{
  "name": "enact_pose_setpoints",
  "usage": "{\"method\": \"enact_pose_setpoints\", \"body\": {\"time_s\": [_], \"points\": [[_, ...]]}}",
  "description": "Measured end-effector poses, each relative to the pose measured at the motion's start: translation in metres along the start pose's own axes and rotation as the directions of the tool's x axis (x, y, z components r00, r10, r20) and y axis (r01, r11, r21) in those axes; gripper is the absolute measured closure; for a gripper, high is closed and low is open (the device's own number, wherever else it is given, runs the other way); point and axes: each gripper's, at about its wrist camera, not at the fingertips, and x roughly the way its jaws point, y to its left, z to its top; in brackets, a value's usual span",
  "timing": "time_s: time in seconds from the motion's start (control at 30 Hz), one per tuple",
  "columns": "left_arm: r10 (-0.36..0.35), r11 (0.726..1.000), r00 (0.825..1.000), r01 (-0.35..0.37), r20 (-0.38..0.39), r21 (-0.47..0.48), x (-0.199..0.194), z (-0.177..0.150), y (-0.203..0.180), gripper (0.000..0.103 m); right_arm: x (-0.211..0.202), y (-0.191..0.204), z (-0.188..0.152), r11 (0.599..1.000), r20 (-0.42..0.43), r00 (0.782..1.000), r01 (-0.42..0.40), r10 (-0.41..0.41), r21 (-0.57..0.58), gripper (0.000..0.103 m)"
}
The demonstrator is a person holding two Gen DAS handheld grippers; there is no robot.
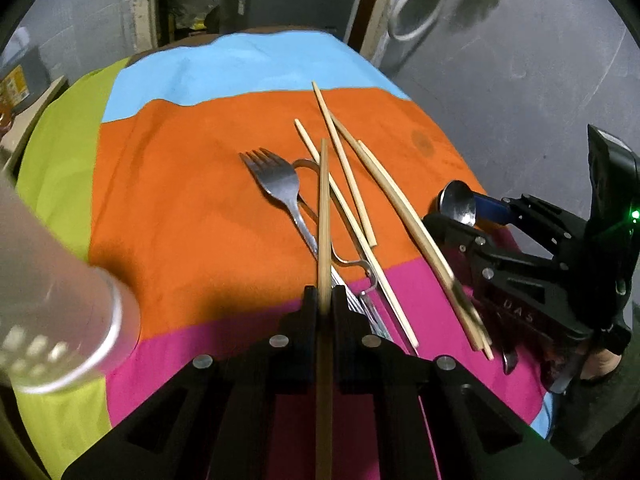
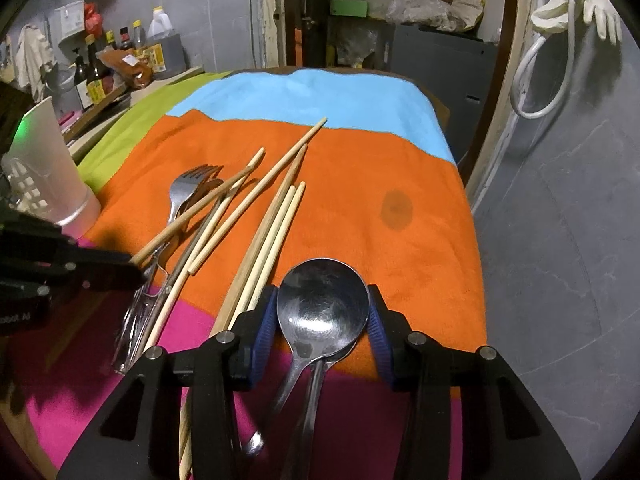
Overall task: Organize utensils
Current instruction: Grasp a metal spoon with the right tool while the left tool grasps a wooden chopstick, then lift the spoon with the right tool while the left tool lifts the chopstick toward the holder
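Observation:
My left gripper [image 1: 324, 300] is shut on one wooden chopstick [image 1: 323, 216], which runs straight out between its fingers above the pile. The right wrist view has the same gripper [image 2: 134, 266] at the left edge with that chopstick [image 2: 200, 206] slanting up from it. Several loose chopsticks [image 1: 360, 200] lie crossed over a steel fork [image 1: 276, 180] and a wire-handled metal utensil [image 1: 352, 268]. My right gripper [image 2: 324, 320] has its blue pads [image 2: 266, 328] against the bowl of a steel spoon [image 2: 322, 300]. A second spoon lies just under the first.
A striped cloth [image 2: 360, 96] of blue, orange, pink and green covers the table. A translucent white utensil holder [image 1: 60, 312] stands at the left. Bottles [image 2: 92, 76] crowd a shelf beyond it. The table's right edge drops to grey floor [image 2: 560, 240].

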Motion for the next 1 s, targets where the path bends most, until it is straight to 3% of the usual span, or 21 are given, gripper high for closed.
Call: {"method": "enact_pose_setpoints", "body": {"time_s": [0.13, 0.2, 0.3, 0.43, 0.53, 0.7, 0.8, 1.0], "points": [[0.038, 0.999, 0.989, -0.038, 0.145, 0.000, -0.029, -0.016, -0.007, 0.098, -0.022, 0.002, -0.002, 1.000, 0.114, 0.994, 0.001, -0.001, -0.001, 0.063], [0.064, 0.998, 0.968, -0.066, 0.241, 0.000, -0.044, -0.026, -0.013, 0.098, -0.036, 0.004, -0.005, 1.000, 0.183, 0.983, 0.007, -0.006, -0.004, 0.063], [0.108, 0.993, 0.911, -0.119, 0.398, 0.005, -0.064, -0.041, -0.027, 0.098, -0.054, 0.013, -0.009, 0.999, 0.282, 0.959, 0.044, -0.036, -0.020, 0.063], [0.114, 0.992, 0.851, -0.121, 0.512, -0.020, -0.084, -0.050, -0.033, 0.098, -0.075, 0.026, -0.012, 0.997, 0.390, 0.919, 0.067, -0.052, -0.026, 0.063], [0.142, 0.989, 0.793, -0.140, 0.592, -0.049, -0.100, -0.051, -0.030, 0.098, -0.090, 0.034, -0.009, 0.998, 0.463, 0.885, 0.063, -0.049, -0.014, 0.063], [0.181, 0.983, 0.710, -0.145, 0.680, -0.110, -0.134, -0.052, -0.015, 0.098, -0.115, 0.054, 0.010, 0.999, 0.575, 0.818, 0.035, -0.022, -0.012, 0.063], [0.207, 0.978, 0.676, -0.151, 0.707, -0.142, -0.151, -0.052, -0.001, 0.098, -0.126, 0.065, 0.024, 1.000, 0.614, 0.789, 0.005, 0.011, -0.025, 0.063], [0.273, 0.962, 0.588, -0.165, 0.762, -0.217, -0.195, -0.052, 0.040, 0.098, -0.140, 0.097, 0.056, 0.995, 0.673, 0.733, -0.053, 0.095, -0.082, 0.063]]}}
